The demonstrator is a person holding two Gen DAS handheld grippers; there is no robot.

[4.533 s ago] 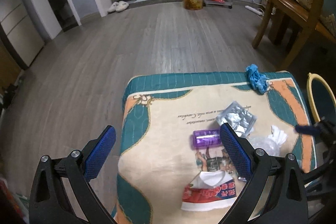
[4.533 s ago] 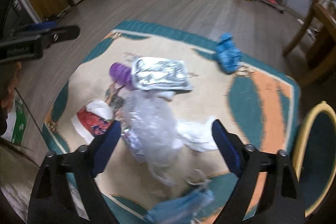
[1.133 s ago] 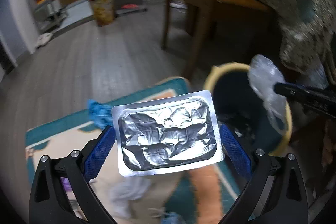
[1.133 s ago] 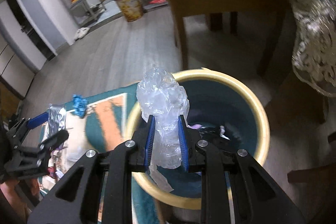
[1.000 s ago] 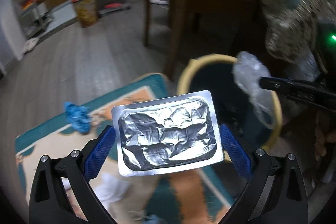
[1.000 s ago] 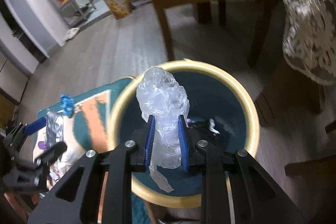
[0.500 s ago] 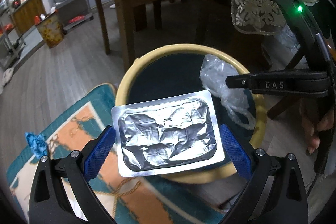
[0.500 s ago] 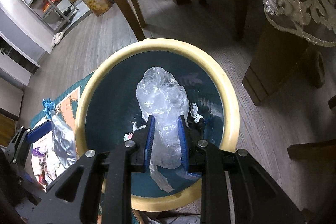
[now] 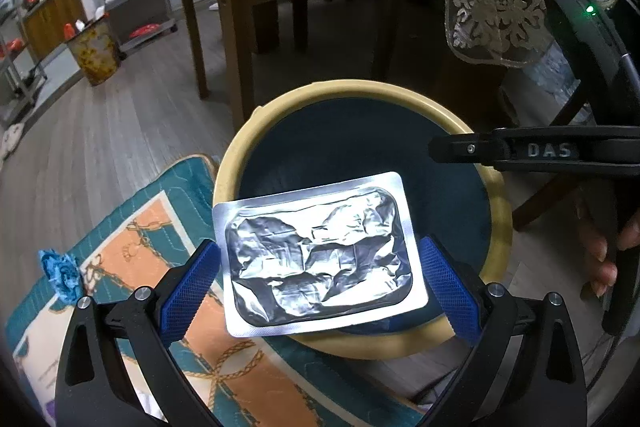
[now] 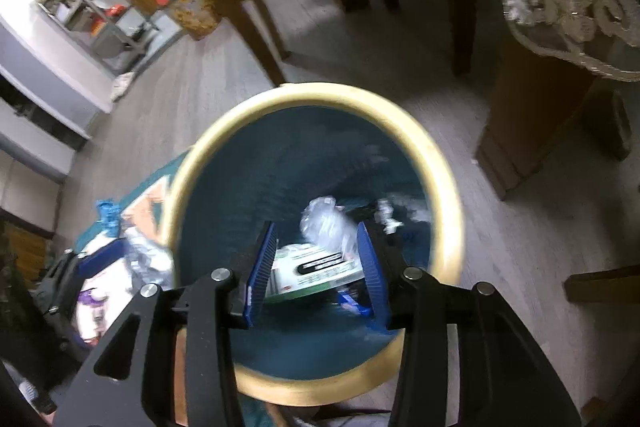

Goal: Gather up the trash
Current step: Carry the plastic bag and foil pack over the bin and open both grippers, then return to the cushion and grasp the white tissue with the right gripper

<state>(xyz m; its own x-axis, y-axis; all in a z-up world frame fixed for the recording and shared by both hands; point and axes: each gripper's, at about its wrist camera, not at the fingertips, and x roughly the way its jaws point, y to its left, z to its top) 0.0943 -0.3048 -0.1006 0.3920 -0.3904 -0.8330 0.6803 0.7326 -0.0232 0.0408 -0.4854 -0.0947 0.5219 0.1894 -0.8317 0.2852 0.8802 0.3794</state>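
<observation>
The step in hand was dropping collected trash into the bin (image 9: pixel 362 95), a round teal tub with a pale yellow rim standing on the floor just beside the rug (image 9: pixel 132 227). The right tongs (image 10: pixel 316 259) hung over the bin's mouth with their jaws opening; nothing was pressed between the blue pads, and the clear plastic wad (image 10: pixel 326 223) looked loose below them, toward 12 o'clock, down in the bin over a white and green box (image 10: pixel 316 271), though blur made it hard to say whether it had landed. The left tongs (image 9: pixel 318 267) were closed on a foil tray (image 9: pixel 318 255), one pad at each short end, holding it over the near side of the bin's opening. The tray faced the camera flat, its long axis running from 9 o'clock to 3 o'clock across the jaws, slightly higher at the 3 o'clock end. The next move, as I judged it, called for the left tongs to open while the tray sat fully inside the rim, since its near edge hung close to the rim at 6 o'clock and could catch there. A blue scrap (image 9: pixel 60 271) lay on the rug at 9 o'clock, yet to be collected.
</observation>
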